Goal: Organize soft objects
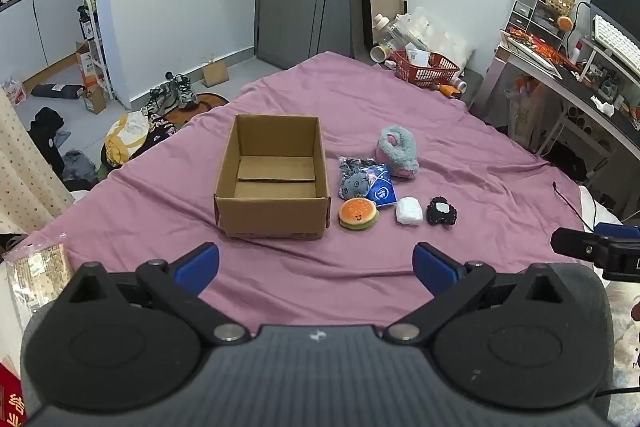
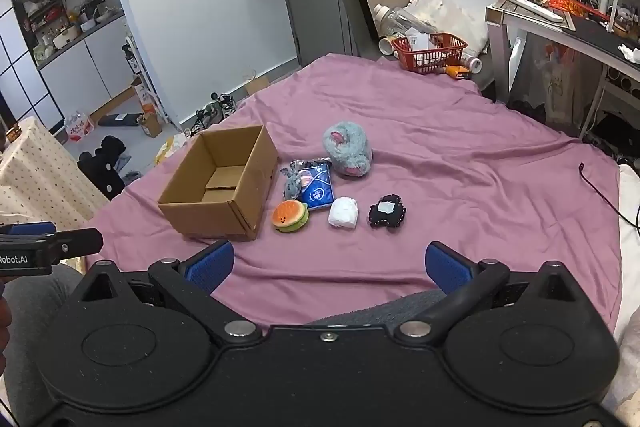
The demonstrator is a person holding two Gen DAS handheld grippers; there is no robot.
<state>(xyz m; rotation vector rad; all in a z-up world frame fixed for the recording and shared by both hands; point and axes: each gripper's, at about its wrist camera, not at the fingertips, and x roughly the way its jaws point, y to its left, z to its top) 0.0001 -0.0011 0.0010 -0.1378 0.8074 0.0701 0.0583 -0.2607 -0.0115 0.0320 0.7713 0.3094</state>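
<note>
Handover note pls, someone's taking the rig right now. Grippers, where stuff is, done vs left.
Left gripper: jaws open, empty, held above the near edge of the bed.
Right gripper: jaws open, empty, same height.
Cardboard box: open, nothing in it, on the purple sheet.
Right of the box, all on the sheet: burger plush, white soft bundle, black plush, blue packet with grey plush, fluffy grey-pink plush.
Done: nothing boxed yet.
Left: presumably all five go into the box.

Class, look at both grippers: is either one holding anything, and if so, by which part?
Nothing is held. The left gripper and right gripper are both open above the bedsheet.
</note>
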